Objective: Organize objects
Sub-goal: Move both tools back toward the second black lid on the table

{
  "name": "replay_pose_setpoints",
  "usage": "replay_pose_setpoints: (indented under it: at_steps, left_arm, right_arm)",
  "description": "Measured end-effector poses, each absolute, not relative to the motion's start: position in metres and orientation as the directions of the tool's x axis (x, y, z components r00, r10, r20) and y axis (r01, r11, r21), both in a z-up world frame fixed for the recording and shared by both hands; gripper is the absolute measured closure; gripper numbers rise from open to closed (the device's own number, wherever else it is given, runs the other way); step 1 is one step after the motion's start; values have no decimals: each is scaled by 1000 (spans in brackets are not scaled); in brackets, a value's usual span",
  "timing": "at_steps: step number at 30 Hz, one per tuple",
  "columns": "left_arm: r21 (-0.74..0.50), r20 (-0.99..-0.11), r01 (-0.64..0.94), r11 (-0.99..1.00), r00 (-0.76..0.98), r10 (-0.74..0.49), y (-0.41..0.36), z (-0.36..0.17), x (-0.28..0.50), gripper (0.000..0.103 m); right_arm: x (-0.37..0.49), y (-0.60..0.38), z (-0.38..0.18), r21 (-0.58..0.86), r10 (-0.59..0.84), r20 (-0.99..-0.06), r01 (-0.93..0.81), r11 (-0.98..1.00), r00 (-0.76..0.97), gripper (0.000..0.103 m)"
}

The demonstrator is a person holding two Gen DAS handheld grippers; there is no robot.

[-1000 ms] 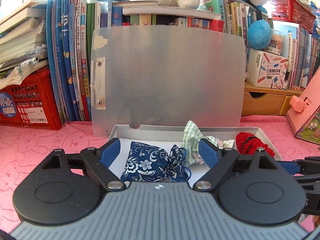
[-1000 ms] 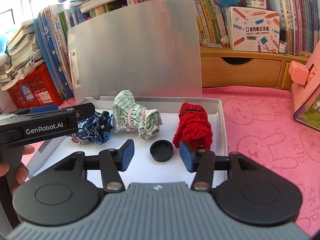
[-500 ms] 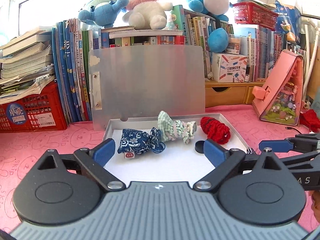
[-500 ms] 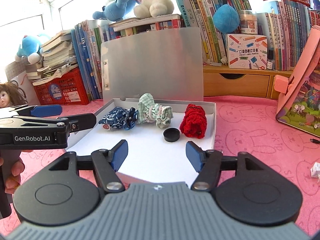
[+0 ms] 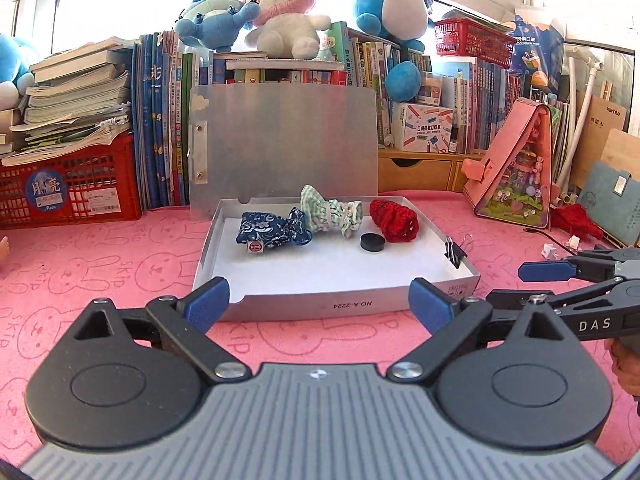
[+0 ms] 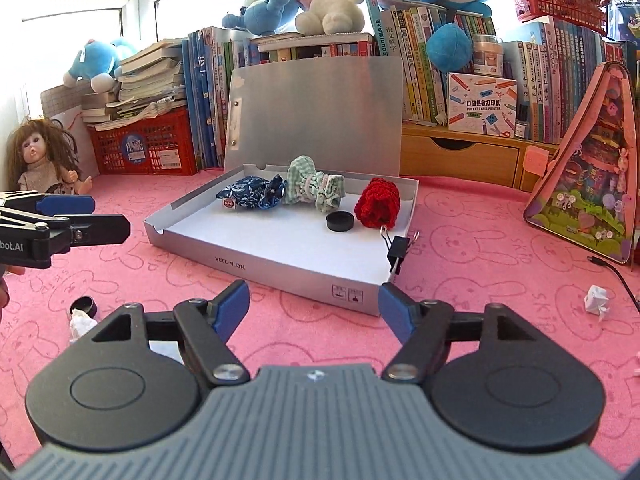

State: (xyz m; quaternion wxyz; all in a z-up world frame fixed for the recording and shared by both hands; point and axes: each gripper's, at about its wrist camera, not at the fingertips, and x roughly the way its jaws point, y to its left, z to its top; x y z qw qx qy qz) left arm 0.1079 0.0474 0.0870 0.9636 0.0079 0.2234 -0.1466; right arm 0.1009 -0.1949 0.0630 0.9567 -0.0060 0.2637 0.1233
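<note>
Silver-grey flat cardboard box (image 5: 340, 307) with its frosted lid (image 5: 284, 140) standing upright at the back lies open on the pink bunny-print cloth (image 5: 100, 256), and it serves as the landmark for everything else. Along the box's back wall sit, in a row, a navy floral fabric pouch (image 5: 266, 232), a green-checked ruffled cloth bundle (image 5: 328, 214) and a red crocheted roll (image 5: 394, 220), with a small black round cap (image 5: 372, 241) just in front of the roll. A black binder clip (image 6: 398, 254) is clamped on the box's right-hand rim.

The step in hand looks like a pause between placements: both tools hang in front of the box with nothing in them. The left gripper (image 5: 318, 300) has its blue fingers spread wide and empty. The right gripper (image 6: 313, 306) is opening, also with nothing between its jaws.

Judged from the loose things outside the box, the next move probably calls for fetching one: a second small black cap (image 6: 84, 305) and a crumpled white scrap (image 6: 82, 326) lie to the box's front left, and a folded white paper bit (image 6: 596, 299) lies well to its right.

Little stands in the way; the box's near wall must be cleared on re-entry, and the pink triangular toy house (image 6: 588, 184) crowds the box's right side.
</note>
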Motion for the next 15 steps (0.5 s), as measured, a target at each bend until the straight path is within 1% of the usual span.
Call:
replay_pose_setpoints:
  at_steps: [5, 11, 15]
  left_arm:
    - [-37, -447, 248, 968, 862, -238, 68, 70, 88, 5]
    - [-41, -462, 196, 980, 866, -193, 90, 53, 69, 5]
    - [-9, -439, 104, 994, 893, -98, 101, 48, 54, 5]
  right_arm:
    - [88, -198, 41, 11, 199, -540, -230, 973, 818, 21]
    - [75, -201, 29, 5, 201, -560, -240, 971, 803, 19]
    - [70, -197, 22, -22, 187, -565, -242, 970, 804, 19]
